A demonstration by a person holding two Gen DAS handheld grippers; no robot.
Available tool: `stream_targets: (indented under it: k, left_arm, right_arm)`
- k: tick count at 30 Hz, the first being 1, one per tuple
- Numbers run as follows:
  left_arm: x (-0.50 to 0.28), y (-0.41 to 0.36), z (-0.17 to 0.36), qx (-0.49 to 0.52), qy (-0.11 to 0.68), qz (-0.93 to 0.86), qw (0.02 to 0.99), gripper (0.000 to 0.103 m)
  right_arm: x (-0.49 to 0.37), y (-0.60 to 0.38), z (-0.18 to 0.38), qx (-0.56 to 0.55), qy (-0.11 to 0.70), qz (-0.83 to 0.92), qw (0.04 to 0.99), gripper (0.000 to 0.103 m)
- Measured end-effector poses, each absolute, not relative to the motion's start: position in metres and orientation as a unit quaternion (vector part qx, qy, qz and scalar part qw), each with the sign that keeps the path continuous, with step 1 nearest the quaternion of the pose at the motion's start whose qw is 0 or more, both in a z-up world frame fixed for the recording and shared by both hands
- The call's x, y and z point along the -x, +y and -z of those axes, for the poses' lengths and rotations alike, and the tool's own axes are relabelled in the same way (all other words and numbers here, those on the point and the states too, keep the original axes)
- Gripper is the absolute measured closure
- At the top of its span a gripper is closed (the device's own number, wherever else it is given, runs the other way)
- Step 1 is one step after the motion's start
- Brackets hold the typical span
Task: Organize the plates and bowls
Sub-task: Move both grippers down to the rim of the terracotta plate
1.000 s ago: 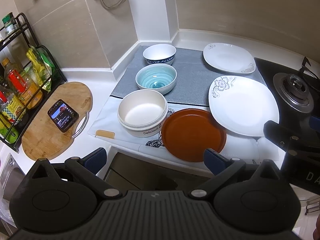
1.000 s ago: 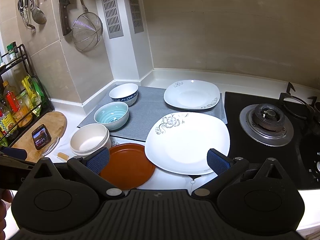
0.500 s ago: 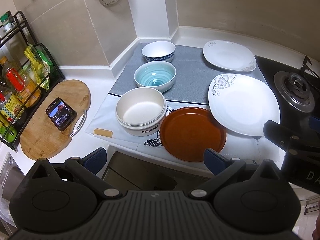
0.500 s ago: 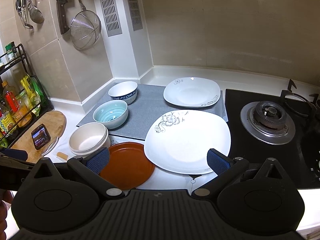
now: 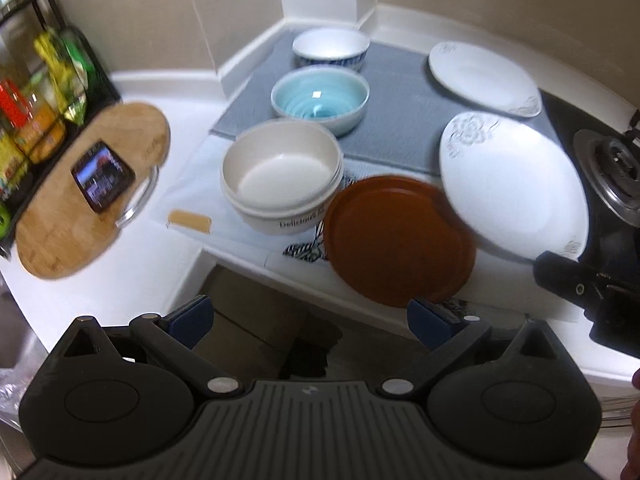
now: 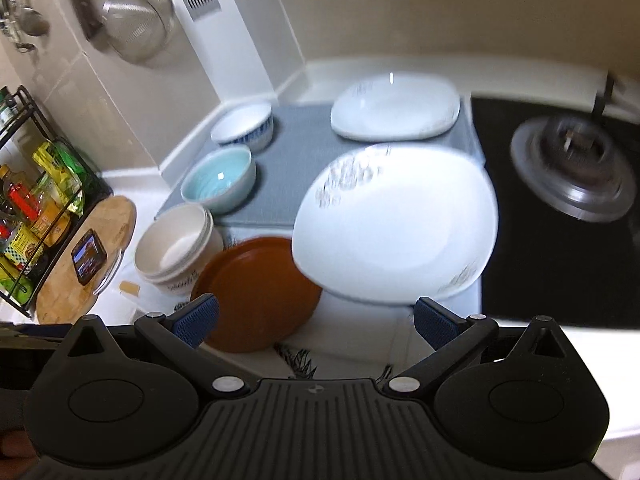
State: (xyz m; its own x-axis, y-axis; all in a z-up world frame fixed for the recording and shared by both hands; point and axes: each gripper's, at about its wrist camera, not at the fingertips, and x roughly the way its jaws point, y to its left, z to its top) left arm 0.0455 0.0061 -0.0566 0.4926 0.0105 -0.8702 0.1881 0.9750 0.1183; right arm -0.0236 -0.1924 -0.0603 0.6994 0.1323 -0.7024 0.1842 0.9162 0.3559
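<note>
Here both claws, left claw [image 5: 310,318] and right claw [image 6: 318,318], gape empty before a glossy brown plate [image 5: 398,240].

Soft even indoor light, no hard shadows. Motion blur both views. Large white flower-patterned plate [image 6: 396,224] glares, overexposed. Fisheye bends edges, corners dark.

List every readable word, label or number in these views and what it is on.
"Delicious", blurred but legible: on the side of the cream bowl.
Phone screen: too blurred to read.
Rack bottles: labels too blurred to read.
Cutting board engraving: unreadable.
</note>
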Motion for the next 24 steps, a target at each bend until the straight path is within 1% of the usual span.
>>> stream_targets:
  k: [5, 10, 13, 18, 19, 20, 22, 23, 24]
  left_arm:
    - [-0.072, 0.024, 0.077, -0.058, 0.535, 0.059, 0.841, 0.0]
    - [-0.103, 0.033, 0.096, -0.051, 0.561, 0.062, 0.824, 0.0]
    - [-0.114, 0.032, 0.106, -0.051, 0.572, 0.075, 0.815, 0.001]
    - [-0.133, 0.034, 0.121, -0.052, 0.592, 0.074, 0.801, 0.001]
    - [-0.134, 0.034, 0.123, -0.054, 0.594, 0.071, 0.799, 0.001]
    - [-0.136, 0.035, 0.126, -0.057, 0.595, 0.069, 0.798, 0.001]
    - [-0.14, 0.038, 0.128, -0.05, 0.6, 0.078, 0.794, 0.001]
    - [-0.142, 0.04, 0.129, -0.044, 0.604, 0.083, 0.791, 0.001]
    - [-0.142, 0.04, 0.129, -0.042, 0.607, 0.085, 0.789, 0.001]
  right_arm:
    - [-0.003, -0.185, 0.09, -0.254, 0.432, 0.007, 0.865, 0.0]
    - [-0.032, -0.175, 0.105, -0.233, 0.478, 0.036, 0.846, 0.0]
    - [-0.048, -0.172, 0.113, -0.222, 0.491, 0.053, 0.84, 0.0]
    - [-0.062, -0.169, 0.121, -0.233, 0.495, 0.058, 0.835, 0.008]
    - [-0.064, -0.168, 0.123, -0.237, 0.494, 0.056, 0.835, 0.011]
    - [-0.065, -0.167, 0.126, -0.241, 0.494, 0.054, 0.834, 0.019]
    - [-0.069, -0.163, 0.13, -0.243, 0.492, 0.054, 0.834, 0.029]
    - [-0.069, -0.161, 0.129, -0.235, 0.484, 0.057, 0.841, 0.04]
    - [-0.071, -0.159, 0.129, -0.231, 0.483, 0.054, 0.843, 0.044]
